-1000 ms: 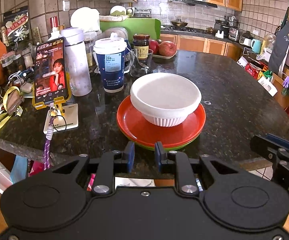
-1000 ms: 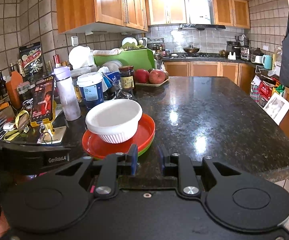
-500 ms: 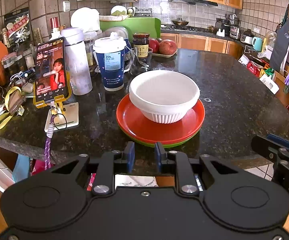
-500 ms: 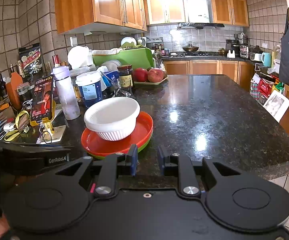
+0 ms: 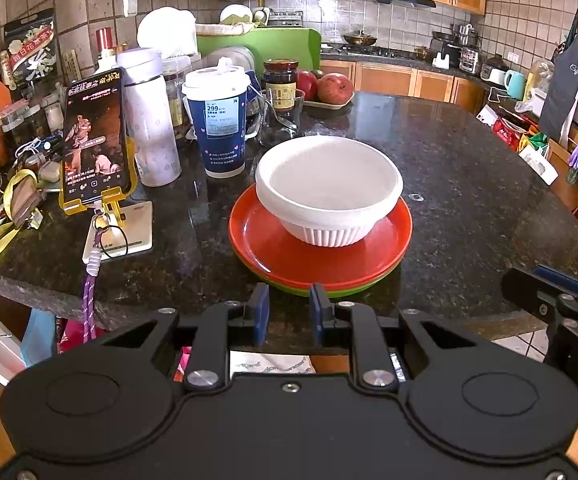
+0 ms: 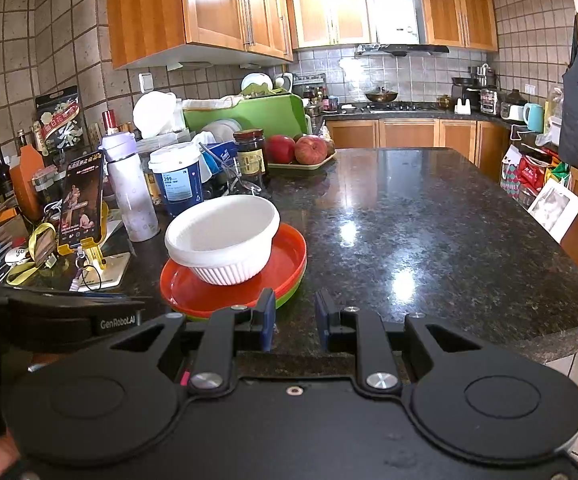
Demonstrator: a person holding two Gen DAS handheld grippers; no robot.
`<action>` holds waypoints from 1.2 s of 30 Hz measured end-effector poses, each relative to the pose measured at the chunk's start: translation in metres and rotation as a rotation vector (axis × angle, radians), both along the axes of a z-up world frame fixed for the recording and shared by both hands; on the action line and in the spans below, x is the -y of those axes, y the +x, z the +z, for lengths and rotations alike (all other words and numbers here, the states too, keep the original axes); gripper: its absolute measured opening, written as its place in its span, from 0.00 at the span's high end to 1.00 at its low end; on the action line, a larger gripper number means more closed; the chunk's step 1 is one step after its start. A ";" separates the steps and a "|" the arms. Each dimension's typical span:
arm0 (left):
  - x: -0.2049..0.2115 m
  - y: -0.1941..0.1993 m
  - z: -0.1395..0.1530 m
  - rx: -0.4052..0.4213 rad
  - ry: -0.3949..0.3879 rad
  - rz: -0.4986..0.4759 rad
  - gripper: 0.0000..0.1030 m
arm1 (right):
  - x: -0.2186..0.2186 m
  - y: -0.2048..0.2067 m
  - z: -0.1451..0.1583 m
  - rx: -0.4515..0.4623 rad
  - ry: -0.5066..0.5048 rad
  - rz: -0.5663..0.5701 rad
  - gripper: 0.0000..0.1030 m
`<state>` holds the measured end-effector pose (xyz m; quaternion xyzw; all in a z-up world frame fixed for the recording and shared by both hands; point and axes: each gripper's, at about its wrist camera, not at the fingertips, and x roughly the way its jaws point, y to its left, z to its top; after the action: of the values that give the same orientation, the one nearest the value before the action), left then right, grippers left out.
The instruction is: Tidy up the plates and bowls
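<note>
Bowl (image 5: 329, 188) and plates were already stacked near the front edge of the granite counter (image 5: 469, 184): the white bowl sat on the orange plate (image 5: 273, 240), which lay on a green plate (image 5: 353, 290), so little appeared left to do. Left gripper (image 5: 288, 312) and right gripper (image 6: 295, 320) each showed a narrow gap, holding nothing, short of the stack. Only the right view showed the counter's bare right end.
</note>
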<state>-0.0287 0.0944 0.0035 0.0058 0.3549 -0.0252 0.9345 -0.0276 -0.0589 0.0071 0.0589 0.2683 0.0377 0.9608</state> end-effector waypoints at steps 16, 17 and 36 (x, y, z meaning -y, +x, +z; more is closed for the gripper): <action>-0.006 0.009 -0.004 -0.027 -0.006 0.006 0.72 | -0.004 0.010 -0.001 -0.014 0.000 0.015 0.77; -0.006 0.009 -0.004 -0.028 -0.005 0.007 0.72 | -0.004 0.011 -0.002 -0.016 -0.001 0.015 0.77; -0.009 0.025 -0.005 -0.052 -0.016 0.013 0.72 | -0.001 0.029 -0.005 -0.038 -0.002 0.023 0.77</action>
<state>-0.0035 0.1038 -0.0018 -0.0045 0.3788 -0.0219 0.9252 0.0011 -0.0580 0.0022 0.0556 0.2870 0.0474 0.9551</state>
